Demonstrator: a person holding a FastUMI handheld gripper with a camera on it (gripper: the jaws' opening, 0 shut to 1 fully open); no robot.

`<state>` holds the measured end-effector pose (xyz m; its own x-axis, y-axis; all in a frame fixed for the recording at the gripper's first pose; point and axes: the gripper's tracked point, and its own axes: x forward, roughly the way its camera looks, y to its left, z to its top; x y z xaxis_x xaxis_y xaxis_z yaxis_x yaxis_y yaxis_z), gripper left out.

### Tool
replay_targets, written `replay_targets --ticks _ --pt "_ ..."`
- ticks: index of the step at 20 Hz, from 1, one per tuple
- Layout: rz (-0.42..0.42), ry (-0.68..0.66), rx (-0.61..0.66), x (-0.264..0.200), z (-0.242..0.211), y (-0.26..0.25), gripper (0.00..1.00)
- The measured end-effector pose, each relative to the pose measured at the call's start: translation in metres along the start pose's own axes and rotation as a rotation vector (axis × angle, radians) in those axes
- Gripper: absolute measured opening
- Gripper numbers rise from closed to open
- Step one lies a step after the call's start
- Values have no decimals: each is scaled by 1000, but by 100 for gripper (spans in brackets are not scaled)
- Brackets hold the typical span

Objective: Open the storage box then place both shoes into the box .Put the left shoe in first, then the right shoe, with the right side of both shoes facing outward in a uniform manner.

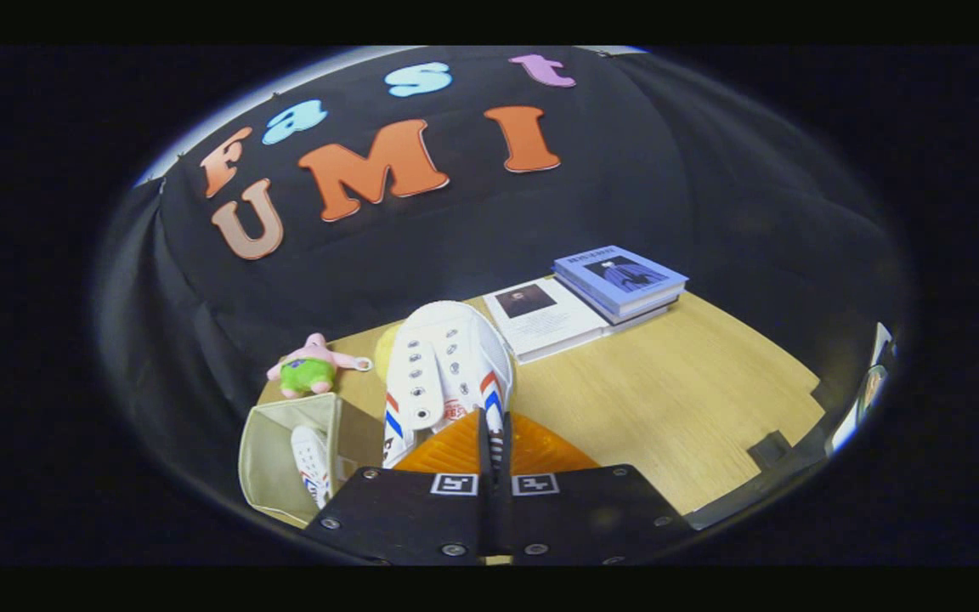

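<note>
The gripper [495,433] is closed on the heel edge of a white shoe [447,374], held above the table [676,408]. Just left, the open storage box [285,459] holds the other shoe [311,463] — partly hidden. Bare tabletop lies right; books [617,285] and a plush toy [311,367] sit farther off.

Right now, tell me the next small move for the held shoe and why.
Probably carry it left and lower it into the open beige storage box. The gripper is shut on the white canvas shoe with red and blue stripes, lifted just ahead of the fingers, and the matching white shoe already sits inside the box.
</note>
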<state>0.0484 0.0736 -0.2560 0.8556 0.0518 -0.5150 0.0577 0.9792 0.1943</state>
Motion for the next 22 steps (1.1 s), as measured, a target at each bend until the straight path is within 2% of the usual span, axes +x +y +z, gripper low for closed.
replay_targets --ticks 4,11,15,22 --pt "51 6 -33 -5 -7 52 0" --pt "140 67 -92 -1 -52 128 0" --pt "150 106 -119 5 -80 148 0" --pt "115 172 -164 17 -119 147 0"
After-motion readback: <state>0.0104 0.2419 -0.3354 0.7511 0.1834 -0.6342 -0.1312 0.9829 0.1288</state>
